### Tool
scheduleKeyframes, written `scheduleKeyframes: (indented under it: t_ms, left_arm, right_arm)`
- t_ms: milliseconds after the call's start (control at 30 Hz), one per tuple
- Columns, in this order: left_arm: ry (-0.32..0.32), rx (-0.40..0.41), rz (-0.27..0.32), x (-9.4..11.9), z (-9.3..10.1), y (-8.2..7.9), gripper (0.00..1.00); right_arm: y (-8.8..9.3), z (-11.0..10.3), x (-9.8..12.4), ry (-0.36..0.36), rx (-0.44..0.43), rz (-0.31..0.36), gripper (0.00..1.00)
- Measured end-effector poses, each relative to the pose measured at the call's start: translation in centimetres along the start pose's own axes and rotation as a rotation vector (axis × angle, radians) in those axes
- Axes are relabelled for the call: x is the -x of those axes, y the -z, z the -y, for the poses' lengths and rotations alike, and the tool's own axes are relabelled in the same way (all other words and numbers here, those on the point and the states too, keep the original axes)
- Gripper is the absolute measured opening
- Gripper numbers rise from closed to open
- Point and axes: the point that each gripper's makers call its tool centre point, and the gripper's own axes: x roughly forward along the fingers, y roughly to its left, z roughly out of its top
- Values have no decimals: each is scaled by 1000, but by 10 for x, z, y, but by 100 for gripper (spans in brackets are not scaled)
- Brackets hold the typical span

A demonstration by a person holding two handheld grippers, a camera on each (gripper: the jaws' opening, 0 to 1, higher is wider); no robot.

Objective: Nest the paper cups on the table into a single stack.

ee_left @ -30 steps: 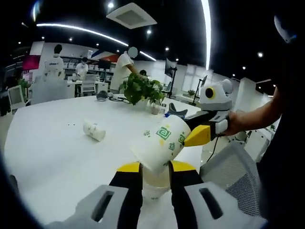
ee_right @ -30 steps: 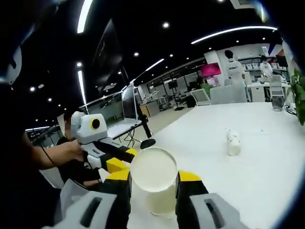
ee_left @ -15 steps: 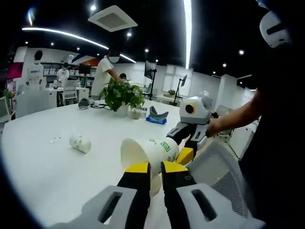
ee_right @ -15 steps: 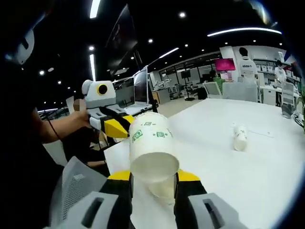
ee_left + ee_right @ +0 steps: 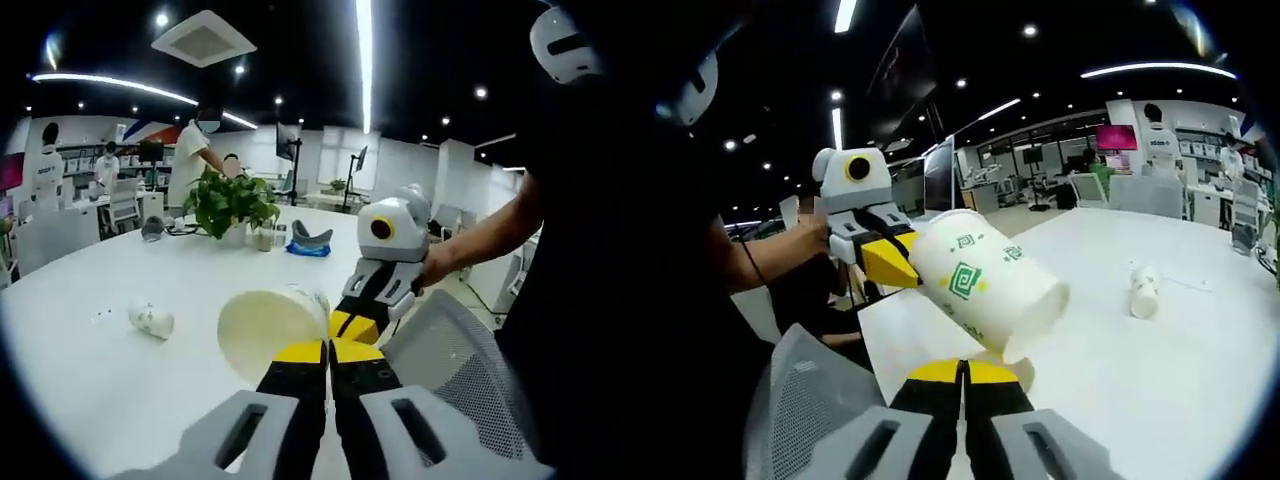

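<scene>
A white paper cup (image 5: pixel 985 285) with green square logos hangs tilted in the air over the white table (image 5: pixel 1160 390). In the left gripper view the paper cup (image 5: pixel 270 335) shows one round cream end. My left gripper (image 5: pixel 328 348) has its jaws together at that end's right edge, shut on the cup. From the right gripper view the left gripper (image 5: pixel 892 265) pinches the cup's far end. My right gripper (image 5: pixel 962 368) is shut just below the cup's near end; I cannot tell whether it grips. A second cup (image 5: pixel 145 318) (image 5: pixel 1142 290) lies on its side on the table.
A grey mesh chair back (image 5: pixel 450 345) (image 5: pixel 805 400) stands at the table's near edge. A potted plant (image 5: pixel 230 200) and a blue object (image 5: pixel 308 240) sit at the far side. People stand at desks in the background. A person's arm (image 5: pixel 480 235) holds the right gripper.
Both pairs of jaws have come from wide apart to together. The logo cup has turned from end-on to sideways in the right gripper view. The lying cup has stayed put.
</scene>
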Motion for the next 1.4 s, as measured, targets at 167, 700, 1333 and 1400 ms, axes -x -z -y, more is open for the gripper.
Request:
scheduleKeyframes:
  t_ms: [167,700,1333,1400]
  left_arm:
    - [-14,-6,-25,5,-2,4,0]
    - [-6,-117,-160,8,0,9,0]
    - [21,-248,-371,7,-6,36,0]
    - [28,-260,-386,6,-5,37,0]
  right_arm:
    - [3,5,7,26,-7,-1,0]
    - [-4,22,21,125,13,8,27]
    - [2,52,41,295,13,-14,79]
    - [4,56,43,313,5,-16,84]
